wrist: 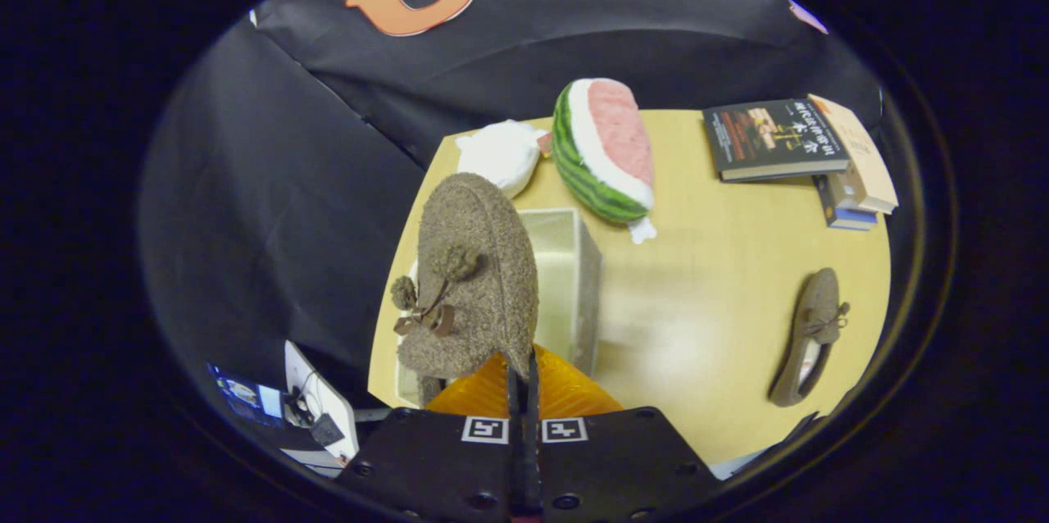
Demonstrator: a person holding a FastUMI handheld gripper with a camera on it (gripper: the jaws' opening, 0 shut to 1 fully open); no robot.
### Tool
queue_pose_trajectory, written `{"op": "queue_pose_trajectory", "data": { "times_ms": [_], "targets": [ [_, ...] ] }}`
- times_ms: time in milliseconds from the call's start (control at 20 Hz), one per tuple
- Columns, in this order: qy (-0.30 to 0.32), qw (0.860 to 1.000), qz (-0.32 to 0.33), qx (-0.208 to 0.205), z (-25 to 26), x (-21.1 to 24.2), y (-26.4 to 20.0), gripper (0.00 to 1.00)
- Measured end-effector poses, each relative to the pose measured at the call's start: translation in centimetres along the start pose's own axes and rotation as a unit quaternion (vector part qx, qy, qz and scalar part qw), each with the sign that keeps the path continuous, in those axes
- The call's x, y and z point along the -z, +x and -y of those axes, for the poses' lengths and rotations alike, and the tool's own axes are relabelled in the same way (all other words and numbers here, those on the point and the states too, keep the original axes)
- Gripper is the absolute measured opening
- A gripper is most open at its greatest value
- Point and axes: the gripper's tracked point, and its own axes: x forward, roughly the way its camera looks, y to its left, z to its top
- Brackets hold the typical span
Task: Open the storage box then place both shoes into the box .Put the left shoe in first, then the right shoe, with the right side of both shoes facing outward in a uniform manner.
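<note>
A brown fuzzy shoe [471, 261] with pom-poms and a small bow hangs lifted, toe pointing away, its rear edge pinched between the fingers of my gripper [522, 371], which is shut on it. Right behind and under the shoe stands the clear storage box [574, 277], open on top. The held shoe hides the box's left part. The second brown shoe [810, 338] lies flat on the yellow table [705, 302], well to the right of my fingers.
A watermelon-slice plush [606, 150] and a white plush [501, 154] lie beyond the box. A stack of books [799, 150] sits at the table's far right corner. Off the table's left edge, low down, there is a laptop-like device [283, 404].
</note>
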Motion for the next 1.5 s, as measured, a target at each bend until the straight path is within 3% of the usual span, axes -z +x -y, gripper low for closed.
{"op": "queue_pose_trajectory", "data": {
  "times_ms": [550,900,1150,1250,1500],
  "targets": [
    [0.048,0.990,-0.051,0.120,-1.2,2.7,15.0,0.01],
    [0.100,0.986,-0.092,0.098,-2.0,4.0,17.7,0.02],
    [0.080,0.990,-0.097,0.066,-2.8,4.3,16.3,0.30],
    [0.061,0.992,-0.096,0.058,-3.4,4.3,14.5,0.59],
    [0.002,0.998,-0.062,0.008,-5.3,3.4,7.1,0.91]
  ]
}}
